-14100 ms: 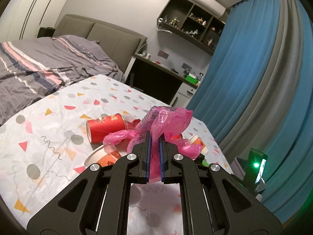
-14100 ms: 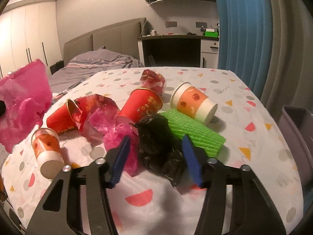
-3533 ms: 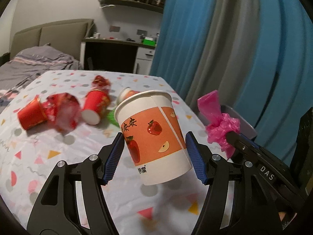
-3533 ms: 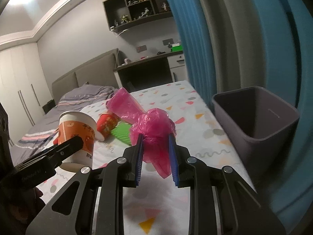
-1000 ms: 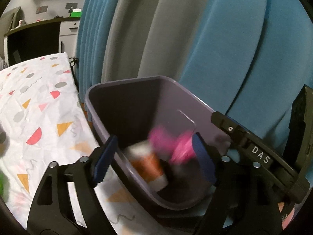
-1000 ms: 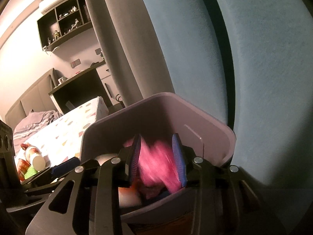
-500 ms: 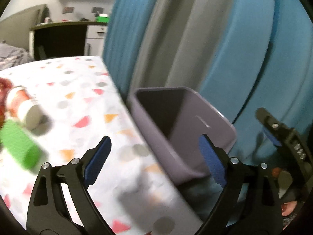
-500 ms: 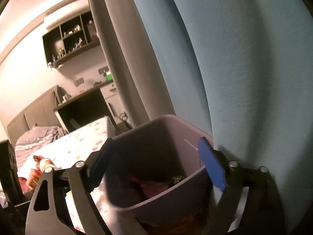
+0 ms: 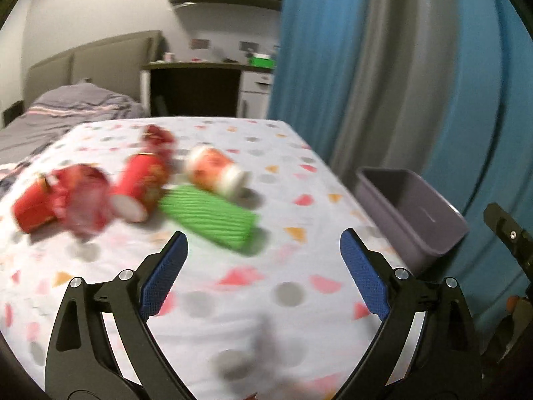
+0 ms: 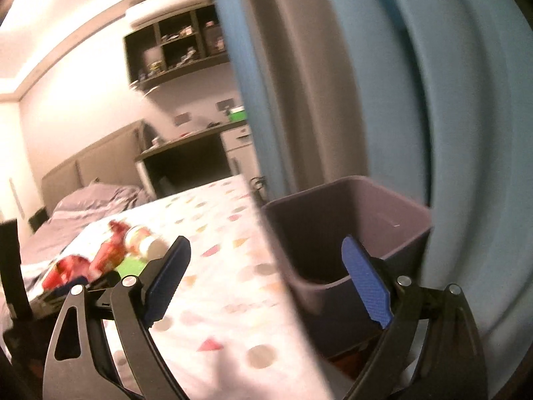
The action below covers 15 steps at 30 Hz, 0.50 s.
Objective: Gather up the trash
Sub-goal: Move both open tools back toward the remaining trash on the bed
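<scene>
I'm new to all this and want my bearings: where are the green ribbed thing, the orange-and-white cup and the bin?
green ribbed roll [image 9: 213, 218], left wrist view, middle of its ridged side.
orange-and-white cup [image 9: 213, 170], left wrist view, its printed side.
bin [image 10: 393, 196], right wrist view, far inner wall.

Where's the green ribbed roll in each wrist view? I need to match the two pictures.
Left wrist: green ribbed roll lies centre-left on the spotted cloth, just beyond the open left claw.
Right wrist: only a green sliver at lower left, behind a finger.
Shared landmark: grey bin, beside the blue curtain.
</scene>
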Tool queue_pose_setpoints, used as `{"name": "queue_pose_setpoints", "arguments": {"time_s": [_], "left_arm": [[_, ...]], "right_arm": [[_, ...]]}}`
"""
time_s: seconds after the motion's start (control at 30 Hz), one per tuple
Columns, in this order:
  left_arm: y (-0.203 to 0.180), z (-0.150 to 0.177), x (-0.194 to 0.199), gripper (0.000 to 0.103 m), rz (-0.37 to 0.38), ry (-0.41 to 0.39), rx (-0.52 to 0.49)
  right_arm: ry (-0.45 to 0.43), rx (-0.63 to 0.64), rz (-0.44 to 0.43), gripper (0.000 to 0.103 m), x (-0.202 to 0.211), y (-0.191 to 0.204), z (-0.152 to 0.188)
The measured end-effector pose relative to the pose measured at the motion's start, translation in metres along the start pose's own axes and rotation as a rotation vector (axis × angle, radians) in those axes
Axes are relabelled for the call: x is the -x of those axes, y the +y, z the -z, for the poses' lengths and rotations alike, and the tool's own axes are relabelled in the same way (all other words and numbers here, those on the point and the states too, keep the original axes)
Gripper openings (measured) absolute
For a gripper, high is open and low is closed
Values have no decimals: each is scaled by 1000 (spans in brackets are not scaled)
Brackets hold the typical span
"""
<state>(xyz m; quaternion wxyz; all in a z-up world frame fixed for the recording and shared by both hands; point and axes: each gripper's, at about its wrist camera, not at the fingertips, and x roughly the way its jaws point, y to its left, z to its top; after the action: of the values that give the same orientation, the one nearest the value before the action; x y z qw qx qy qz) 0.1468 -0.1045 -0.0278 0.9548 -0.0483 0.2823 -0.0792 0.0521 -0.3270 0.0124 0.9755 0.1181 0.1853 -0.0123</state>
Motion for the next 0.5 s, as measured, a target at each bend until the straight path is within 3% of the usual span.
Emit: {"name": "queue_pose_setpoints", "arguments": {"time_s": [0.5], "left_arm": [[120, 11, 47, 91, -157, -50, 146]], "right_arm": [[124, 138, -112, 89, -44, 109, 31]]}}
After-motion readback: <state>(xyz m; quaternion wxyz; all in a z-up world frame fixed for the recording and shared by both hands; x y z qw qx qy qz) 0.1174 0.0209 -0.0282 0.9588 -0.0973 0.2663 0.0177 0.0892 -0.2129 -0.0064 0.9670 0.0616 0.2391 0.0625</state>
